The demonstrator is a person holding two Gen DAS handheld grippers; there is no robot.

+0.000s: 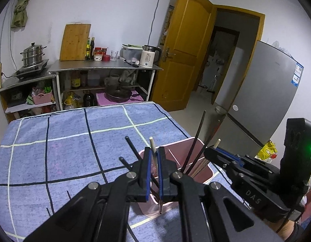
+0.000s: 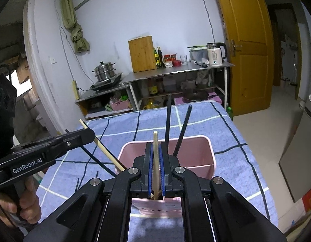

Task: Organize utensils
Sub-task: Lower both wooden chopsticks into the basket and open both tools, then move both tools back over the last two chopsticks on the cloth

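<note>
left hand-held gripper (image 1: 154,157) clamps pale chopstick (image 1: 153,148) (tilted) | right hand-held gripper (image 2: 155,161) clamps wooden chopstick (image 2: 155,151) | over pink bin (image 2: 195,147)

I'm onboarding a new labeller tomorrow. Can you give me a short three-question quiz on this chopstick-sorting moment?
1. True or false: the left hand-held gripper is shut on a pale chopstick.
2. What colour is the bin?
3. What does the right hand-held gripper hold? A) a spoon B) a pale chopstick C) nothing

Key: 1 true; 2 pink; 3 B.
</note>
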